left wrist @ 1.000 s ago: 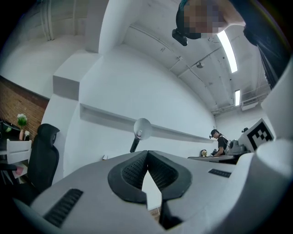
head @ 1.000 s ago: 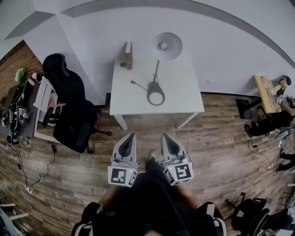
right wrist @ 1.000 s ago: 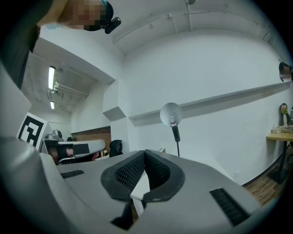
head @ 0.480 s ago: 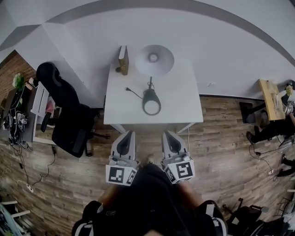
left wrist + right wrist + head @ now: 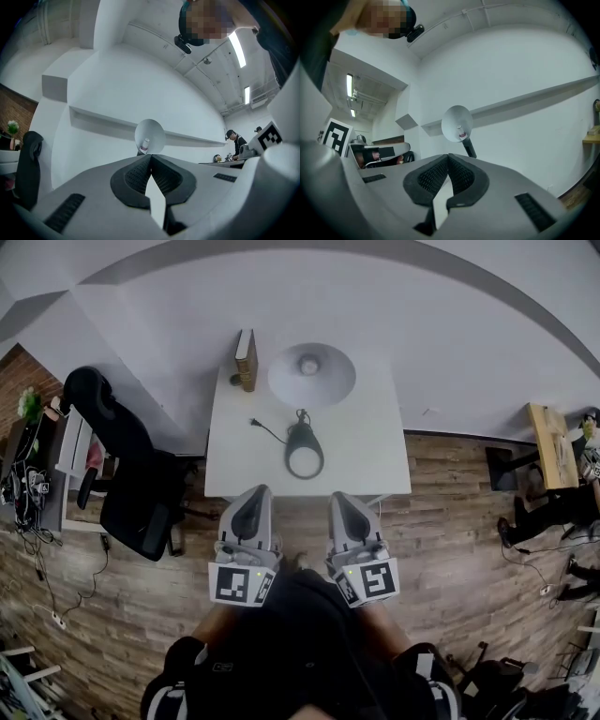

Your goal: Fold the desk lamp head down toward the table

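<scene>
A desk lamp stands on a white table (image 5: 366, 465). Its round white head (image 5: 311, 374) faces up and toward me, its black ring base (image 5: 304, 452) sits near the table's middle, and a black cord (image 5: 270, 431) trails left. The lamp head (image 5: 149, 136) shows above the left gripper's jaws, and the lamp head (image 5: 457, 123) on its dark stem shows above the right gripper's jaws. My left gripper (image 5: 249, 500) and right gripper (image 5: 344, 503) are both shut and empty, side by side just short of the table's near edge, apart from the lamp.
A book (image 5: 246, 359) stands upright at the table's back left corner. A black office chair (image 5: 127, 474) is left of the table, beside a cluttered desk (image 5: 37, 465). A wooden side table (image 5: 551, 444) and seated people are at the right. White wall behind.
I have moved toward the table: it and the lamp have grown larger and come nearer in the head view. Both grippers now reach almost to the table's near edge, still shut.
</scene>
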`<act>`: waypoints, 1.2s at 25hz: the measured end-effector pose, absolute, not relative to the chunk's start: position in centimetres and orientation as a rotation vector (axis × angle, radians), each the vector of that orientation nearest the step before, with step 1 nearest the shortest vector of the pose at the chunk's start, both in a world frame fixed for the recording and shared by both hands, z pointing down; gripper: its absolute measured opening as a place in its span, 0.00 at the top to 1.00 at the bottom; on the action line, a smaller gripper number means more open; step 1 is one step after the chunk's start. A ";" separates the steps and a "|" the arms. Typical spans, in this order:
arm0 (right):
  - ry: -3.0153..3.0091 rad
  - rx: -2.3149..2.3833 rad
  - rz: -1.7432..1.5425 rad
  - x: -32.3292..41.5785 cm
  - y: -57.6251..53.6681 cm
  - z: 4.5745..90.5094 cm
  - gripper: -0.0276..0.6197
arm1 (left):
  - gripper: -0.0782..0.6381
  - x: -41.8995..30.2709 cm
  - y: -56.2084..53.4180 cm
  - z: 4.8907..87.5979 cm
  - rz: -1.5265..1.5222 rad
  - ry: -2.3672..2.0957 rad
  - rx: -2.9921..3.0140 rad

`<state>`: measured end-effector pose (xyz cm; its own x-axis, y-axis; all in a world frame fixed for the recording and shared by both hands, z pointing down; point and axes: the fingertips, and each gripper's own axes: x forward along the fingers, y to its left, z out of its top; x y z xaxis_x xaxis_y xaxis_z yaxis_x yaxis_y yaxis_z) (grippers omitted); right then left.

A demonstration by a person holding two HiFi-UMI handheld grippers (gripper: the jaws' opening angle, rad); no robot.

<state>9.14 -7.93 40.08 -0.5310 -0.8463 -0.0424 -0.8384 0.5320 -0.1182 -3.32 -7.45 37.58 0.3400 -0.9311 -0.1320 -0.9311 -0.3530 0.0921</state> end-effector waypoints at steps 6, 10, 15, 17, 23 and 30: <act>2.614 -1.518 -0.100 9.0 -11.3 38.2 0.94 | 0.85 -4.0 -11.2 35.9 -0.286 -1.749 2.618; 2.591 -1.545 -0.082 9.0 -13.4 37.3 0.94 | 0.85 -4.2 -13.4 35.3 -0.301 -1.724 2.640; 2.549 -1.575 -0.055 9.4 -15.8 36.1 0.94 | 0.85 -4.2 -15.6 34.1 -0.334 -1.696 2.681; 2.536 -1.583 -0.048 9.5 -16.7 35.7 0.94 | 0.85 -4.4 -16.4 33.6 -0.371 -1.671 2.698; 2.505 -1.592 -0.027 9.7 -19.1 34.5 0.86 | 0.78 -4.1 -18.6 32.7 -0.410 -1.615 2.716; 2.491 -1.607 -0.017 10.0 -21.4 33.7 0.83 | 0.67 -3.6 -21.4 32.9 -0.336 -1.575 2.732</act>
